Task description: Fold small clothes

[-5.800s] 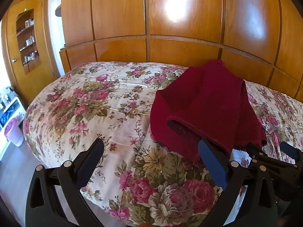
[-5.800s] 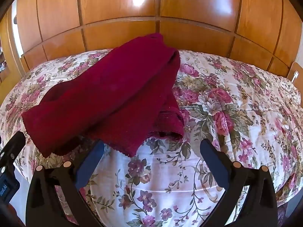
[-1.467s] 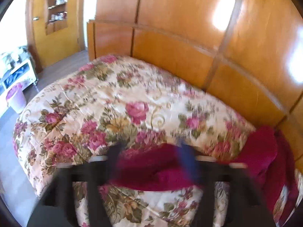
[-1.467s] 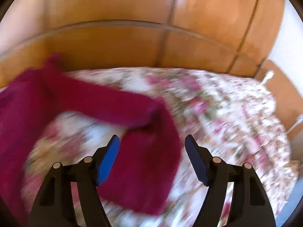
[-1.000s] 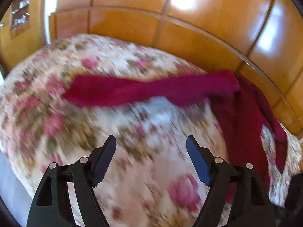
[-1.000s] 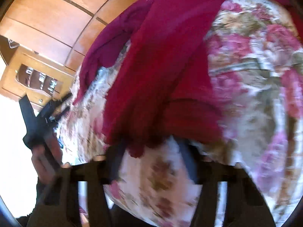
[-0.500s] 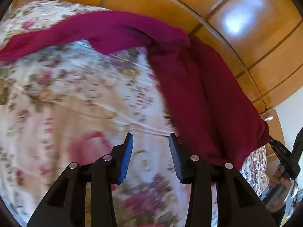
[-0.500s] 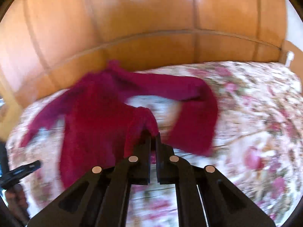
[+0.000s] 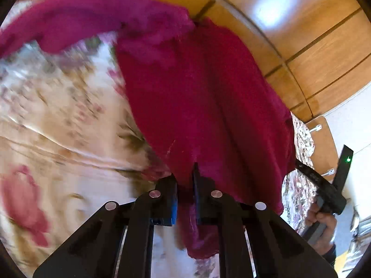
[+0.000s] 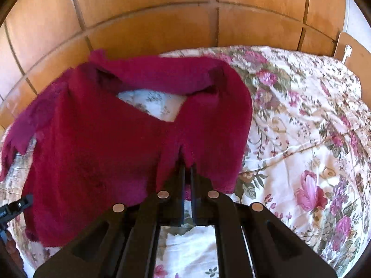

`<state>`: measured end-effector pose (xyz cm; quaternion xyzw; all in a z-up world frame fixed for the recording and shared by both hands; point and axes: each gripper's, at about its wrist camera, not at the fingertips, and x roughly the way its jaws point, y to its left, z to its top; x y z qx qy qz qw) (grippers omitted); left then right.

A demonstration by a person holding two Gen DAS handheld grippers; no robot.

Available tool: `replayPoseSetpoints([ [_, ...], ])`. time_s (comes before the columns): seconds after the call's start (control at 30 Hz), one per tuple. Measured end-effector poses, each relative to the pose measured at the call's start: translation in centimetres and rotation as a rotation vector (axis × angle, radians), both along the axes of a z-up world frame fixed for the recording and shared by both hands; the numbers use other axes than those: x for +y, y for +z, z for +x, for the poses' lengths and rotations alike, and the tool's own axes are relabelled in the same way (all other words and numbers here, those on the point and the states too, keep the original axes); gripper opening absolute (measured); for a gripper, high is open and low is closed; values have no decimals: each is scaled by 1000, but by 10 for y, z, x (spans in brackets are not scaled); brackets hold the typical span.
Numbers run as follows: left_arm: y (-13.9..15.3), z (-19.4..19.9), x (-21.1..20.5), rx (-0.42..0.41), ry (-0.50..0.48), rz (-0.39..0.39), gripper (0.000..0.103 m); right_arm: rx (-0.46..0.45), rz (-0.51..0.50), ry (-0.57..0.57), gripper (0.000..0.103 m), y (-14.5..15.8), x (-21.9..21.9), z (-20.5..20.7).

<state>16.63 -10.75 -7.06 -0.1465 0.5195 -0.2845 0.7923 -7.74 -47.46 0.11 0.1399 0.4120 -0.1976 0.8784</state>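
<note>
Item: dark red knitted garment (image 10: pixel 97 143), spread on floral bedspread (image 10: pixel 301 139) before wooden headboard (image 10: pixel 150 11).
Left gripper (image 9: pixel 185 180): fingers just closed, hem corner pinched between them.
Right gripper (image 10: pixel 187 173): fingers pressed together on opposite hem corner.
Step judged: garment taken up by both lower corners, first fold about to begin.
Next move calls for: even lift, hem carried toward neckline, edges kept aligned.
Writing, brands, labels: none legible.
</note>
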Motion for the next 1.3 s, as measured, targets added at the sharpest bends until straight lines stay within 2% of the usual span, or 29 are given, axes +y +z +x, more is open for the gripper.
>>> replayPoseSetpoints([
  [0.2,54,-22,84,-138,17,27,9,-106,55,124,3,51,31,-46],
  [0.3,62,-42,123,-169,35,88,9,-98,85,204,3,54,57,-67],
  [0.37,58,-60,145,-164,50,124,9,-51,118,264,3,44,81,-84],
  [0.5,30,-97,180,-94,89,177,9,82,170,338,3,10,119,-114],
  [0.63,-1,-118,185,-18,129,198,11,152,182,345,3,-9,127,-125],
  [0.67,-4,-119,183,-14,142,221,11,152,178,348,5,-7,126,-124],
  [0.7,-3,-118,181,-17,154,235,12,143,172,347,11,-4,125,-121],
  [0.73,-1,-115,180,-23,160,239,20,124,162,343,16,3,119,-118],
  [0.77,2,-114,178,-36,170,246,25,94,143,331,30,11,112,-115],
  [0.8,9,-114,175,-67,187,260,33,65,119,308,38,18,103,-112],
  [0.83,15,-112,173,-97,200,274,37,38,97,276,39,25,92,-106],
  [0.97,36,-102,166,-160,249,295,37,-2,-28,121,40,30,42,-66],
  [1.17,45,-100,147,-199,240,281,37,129,-149,118,39,-10,12,7],
  [1.2,43,-100,142,-194,231,272,41,158,-151,127,39,-20,9,13],
  [1.23,41,-98,136,-186,222,259,53,188,-143,136,39,-28,6,21],
  [1.27,41,-102,133,-185,220,250,54,220,-149,141,27,-35,3,27],
  [1.3,40,-102,127,-182,212,235,54,227,-176,141,7,-37,2,29],
])
